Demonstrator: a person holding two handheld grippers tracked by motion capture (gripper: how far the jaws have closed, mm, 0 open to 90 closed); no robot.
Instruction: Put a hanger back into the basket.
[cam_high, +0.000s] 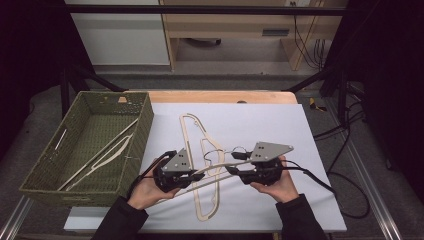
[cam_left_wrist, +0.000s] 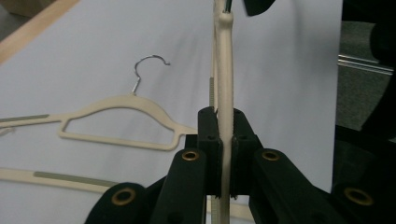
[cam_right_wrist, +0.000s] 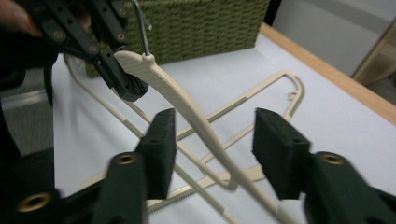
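Now: left fingers (cam_left_wrist: 225, 140) clamp hanger (cam_left_wrist: 224, 93) | right fingers (cam_right_wrist: 215, 149) apart | basket (cam_high: 145, 125) beside

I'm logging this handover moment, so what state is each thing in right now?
Left gripper: shut on the held hanger.
Right gripper: open, pads clear of the hanger arm between them.
Held hanger: lifted off the table, gripped at one end.
Hangers on the sheet: lying flat.
Green basket: upright, hangers lying inside.
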